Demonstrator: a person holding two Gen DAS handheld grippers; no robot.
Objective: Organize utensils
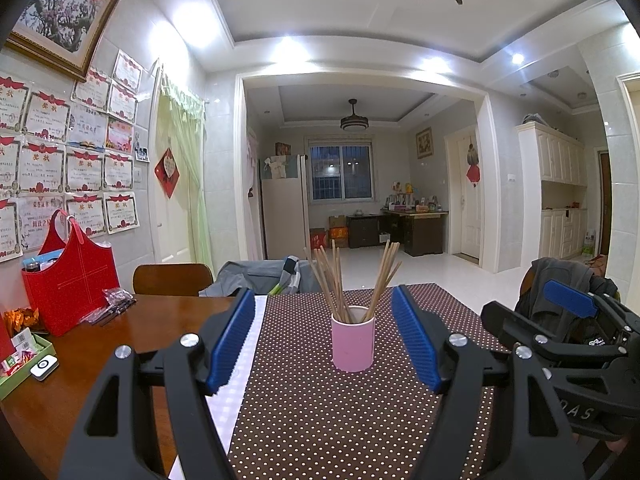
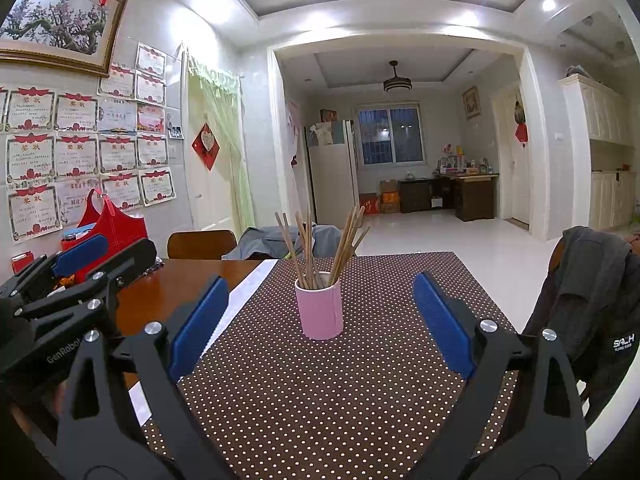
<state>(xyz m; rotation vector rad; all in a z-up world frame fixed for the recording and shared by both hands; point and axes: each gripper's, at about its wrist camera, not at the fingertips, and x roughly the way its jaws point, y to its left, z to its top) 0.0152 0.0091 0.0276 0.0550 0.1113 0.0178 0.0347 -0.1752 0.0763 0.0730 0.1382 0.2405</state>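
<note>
A pink cup stands upright on the brown dotted cloth. Several wooden chopsticks fan out of it. My left gripper is open, held a little short of the cup, its blue pads spread wider than the cup. My right gripper is open too, also facing the cup from the near side with nothing between its fingers. Each gripper shows at the edge of the other's view: the right gripper and the left gripper.
A red bag stands at the table's left by the wall. A green tray of small packets and a white device lie near the left edge. Chairs stand at the far side and at the right, draped with a grey jacket.
</note>
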